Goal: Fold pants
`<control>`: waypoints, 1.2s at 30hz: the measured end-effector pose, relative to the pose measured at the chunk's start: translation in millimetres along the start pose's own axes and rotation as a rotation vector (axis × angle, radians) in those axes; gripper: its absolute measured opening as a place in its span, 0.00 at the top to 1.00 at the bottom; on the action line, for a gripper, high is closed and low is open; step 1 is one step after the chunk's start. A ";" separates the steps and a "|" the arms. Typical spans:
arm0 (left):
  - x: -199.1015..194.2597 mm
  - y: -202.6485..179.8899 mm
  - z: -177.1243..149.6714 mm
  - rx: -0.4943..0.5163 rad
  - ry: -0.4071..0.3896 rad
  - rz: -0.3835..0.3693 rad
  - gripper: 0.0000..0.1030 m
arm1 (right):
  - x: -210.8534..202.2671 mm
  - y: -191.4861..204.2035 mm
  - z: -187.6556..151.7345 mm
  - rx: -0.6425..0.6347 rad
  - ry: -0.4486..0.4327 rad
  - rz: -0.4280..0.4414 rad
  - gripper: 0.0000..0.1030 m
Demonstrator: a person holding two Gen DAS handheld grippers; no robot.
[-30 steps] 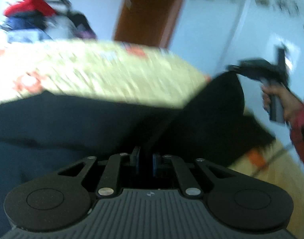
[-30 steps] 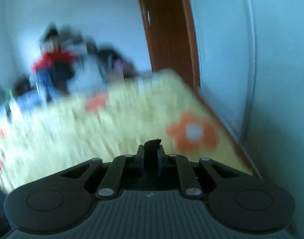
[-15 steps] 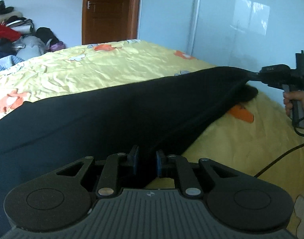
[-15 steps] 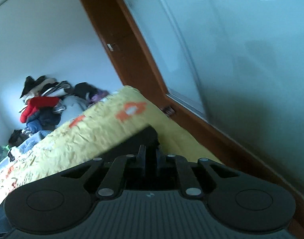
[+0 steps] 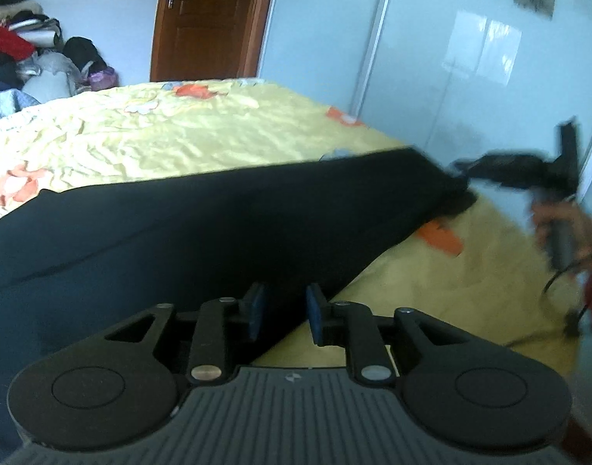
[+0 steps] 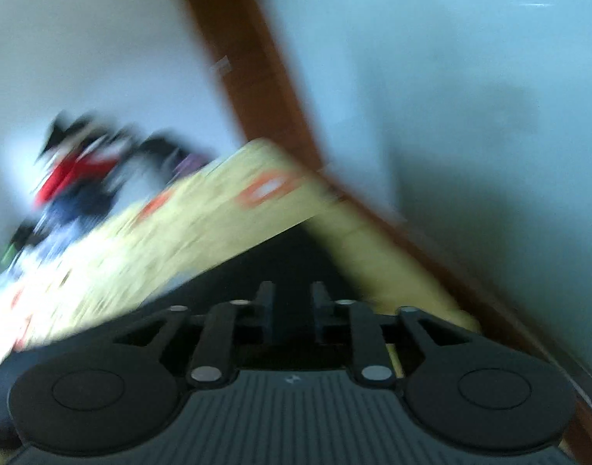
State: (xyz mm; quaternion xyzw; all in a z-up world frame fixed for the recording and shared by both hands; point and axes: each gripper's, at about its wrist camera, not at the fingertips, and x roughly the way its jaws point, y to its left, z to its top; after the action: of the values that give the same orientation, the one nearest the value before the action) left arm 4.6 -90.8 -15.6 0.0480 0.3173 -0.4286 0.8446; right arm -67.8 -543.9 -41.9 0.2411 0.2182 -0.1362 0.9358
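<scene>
Black pants [image 5: 187,232] lie spread across the yellow bed [image 5: 160,131]. Left gripper [image 5: 282,312], fingers parted, straddles their near edge; right gripper [image 6: 292,310], also released, hovers over them. Dragging either could likely rumple the fold.

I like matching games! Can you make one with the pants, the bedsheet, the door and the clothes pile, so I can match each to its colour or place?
Things:
1. pants
2. bedsheet
3. door
4. clothes pile

Colour or place:
A. brown
B. black
C. yellow with orange flowers
D. heaped by the far wall

Pairs: 1-B, 2-C, 3-A, 4-D
</scene>
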 end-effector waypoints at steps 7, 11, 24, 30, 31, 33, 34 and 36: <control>-23.5 12.4 6.6 -0.059 -0.092 0.111 0.44 | 1.1 -3.9 -12.8 0.043 0.028 -0.022 0.35; -22.0 32.2 7.5 -0.137 -0.097 0.187 0.39 | -35.1 -48.6 -24.5 0.359 -0.019 0.033 0.33; -27.5 57.7 -1.3 -0.289 -0.097 0.252 0.33 | 36.1 -43.8 -9.4 0.441 -0.018 0.056 0.68; -33.4 63.1 -1.7 -0.305 -0.109 0.285 0.32 | 25.5 -43.5 6.7 0.432 -0.150 0.131 0.93; -33.3 65.0 -1.3 -0.310 -0.110 0.293 0.31 | 15.8 -34.8 13.1 0.379 -0.193 0.137 0.93; -32.8 68.9 -1.7 -0.333 -0.110 0.305 0.30 | 10.4 -25.3 18.4 0.334 -0.202 0.131 0.93; -32.6 71.3 -2.4 -0.350 -0.110 0.307 0.30 | 14.6 -23.8 19.4 0.316 -0.167 0.105 0.93; -32.7 74.8 -3.3 -0.373 -0.104 0.314 0.30 | 26.7 -26.5 18.0 0.319 -0.091 0.038 0.93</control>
State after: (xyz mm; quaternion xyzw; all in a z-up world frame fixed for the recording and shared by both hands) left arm 45.2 -20.0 -13.6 -0.0822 0.3356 -0.2283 0.9102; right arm -48.1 -579.5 -50.7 0.3844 0.1465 -0.1624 0.8969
